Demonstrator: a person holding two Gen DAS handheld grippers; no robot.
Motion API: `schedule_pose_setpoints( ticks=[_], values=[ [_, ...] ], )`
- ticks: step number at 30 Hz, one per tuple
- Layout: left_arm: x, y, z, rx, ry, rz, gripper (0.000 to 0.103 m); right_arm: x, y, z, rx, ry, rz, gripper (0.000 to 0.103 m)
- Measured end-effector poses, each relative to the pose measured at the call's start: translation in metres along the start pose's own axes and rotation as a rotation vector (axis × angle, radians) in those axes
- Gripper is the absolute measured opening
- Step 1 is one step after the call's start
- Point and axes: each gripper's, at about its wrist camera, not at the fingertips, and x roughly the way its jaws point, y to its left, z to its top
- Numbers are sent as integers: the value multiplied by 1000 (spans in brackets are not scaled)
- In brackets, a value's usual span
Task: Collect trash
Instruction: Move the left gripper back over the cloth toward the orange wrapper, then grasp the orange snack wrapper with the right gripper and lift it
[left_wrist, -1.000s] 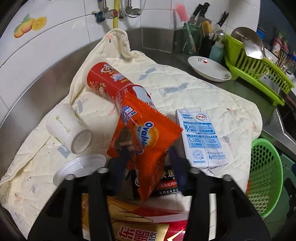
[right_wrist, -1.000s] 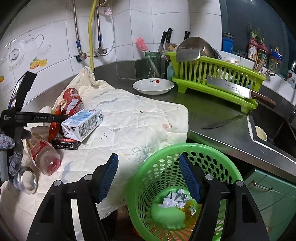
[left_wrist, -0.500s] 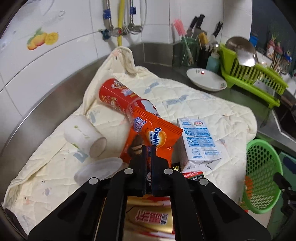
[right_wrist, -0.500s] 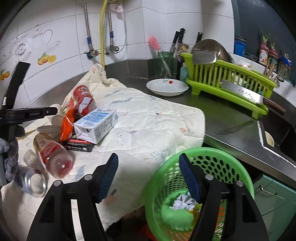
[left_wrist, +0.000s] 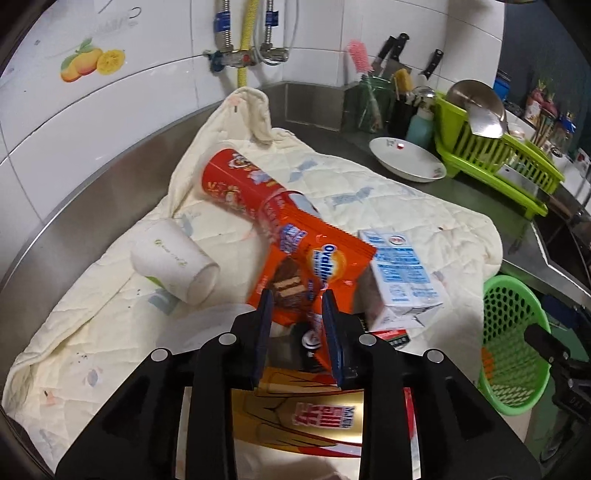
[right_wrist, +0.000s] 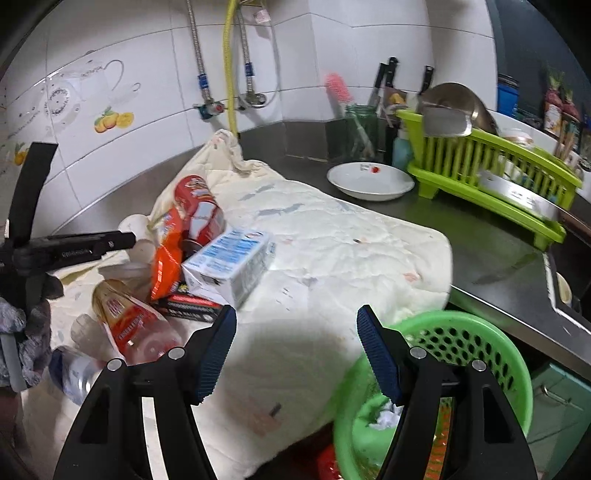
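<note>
Here the left gripper (left_wrist: 297, 306) has just been opening; its jaws stand narrowly apart astride the near end of the orange Ovaltine wrapper (left_wrist: 314, 266), pads seemingly off it. The wrapper lies on the quilted cloth (left_wrist: 388, 214), left of the milk carton (left_wrist: 400, 280). The right gripper (right_wrist: 295, 343) gapes empty above the cloth, beside the green basket (right_wrist: 476, 343) at near right.

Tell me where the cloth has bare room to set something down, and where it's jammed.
Free: the wide stretch of quilted cloth between the milk carton, the white bowl and the green basket. Crowded: the left side, where carton, orange wrapper, red can and paper cup pile together.
</note>
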Motion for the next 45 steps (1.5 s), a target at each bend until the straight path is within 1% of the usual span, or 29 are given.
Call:
schedule_pose_setpoints(
  ticks=[2, 4, 10, 16, 21, 25, 26, 27, 28, 30, 33, 34, 39, 41, 43, 45],
  values=[
    [-4, 6, 0, -6, -6, 4, 27, 7, 9, 8, -15, 5, 34, 65],
    [-9, 14, 0, -13, -14, 15, 27, 14, 18, 15, -32, 4, 44, 65],
    [-27, 40, -5, -56, -36, 14, 27, 38, 47, 34, -55, 25, 126, 64],
    [-36, 64, -15, -97, -36, 18, 27, 68, 77, 52, -91, 51, 193, 57],
    [-41, 78, -23, -108, -36, 32, 27, 97, 100, 64, -127, 79, 215, 54],
    [-40, 88, -29, -115, -24, 37, 27, 115, 114, 72, -155, 91, 203, 53],
    [-39, 90, -30, -114, -19, 35, 28, 118, 115, 73, -154, 96, 205, 51],
    [-38, 92, -32, -115, -14, 40, 32, 123, 117, 75, -153, 101, 204, 50],
    [-38, 92, -33, -116, -14, 41, 42, 127, 119, 75, -152, 108, 200, 48],
    [-36, 93, -36, -104, -11, 38, 50, 134, 121, 76, -142, 124, 218, 42],
    [-31, 89, -39, -49, 4, 17, 50, 139, 125, 75, -145, 134, 223, 32],
    [-29, 87, -40, -31, 10, 15, 50, 139, 126, 75, -147, 134, 219, 27],
    [-21, 82, -42, 36, 37, -6, 50, 134, 125, 73, -144, 113, 220, 21],
    [-21, 84, -44, 25, 40, -9, 50, 129, 125, 73, -148, 103, 224, 10],
    [-22, 88, -47, 3, 41, -25, 50, 120, 124, 73, -151, 81, 228, 9],
    [-26, 87, -53, 5, 37, -24, 50, 113, 124, 74, -152, 67, 233, 5]
  ],
)
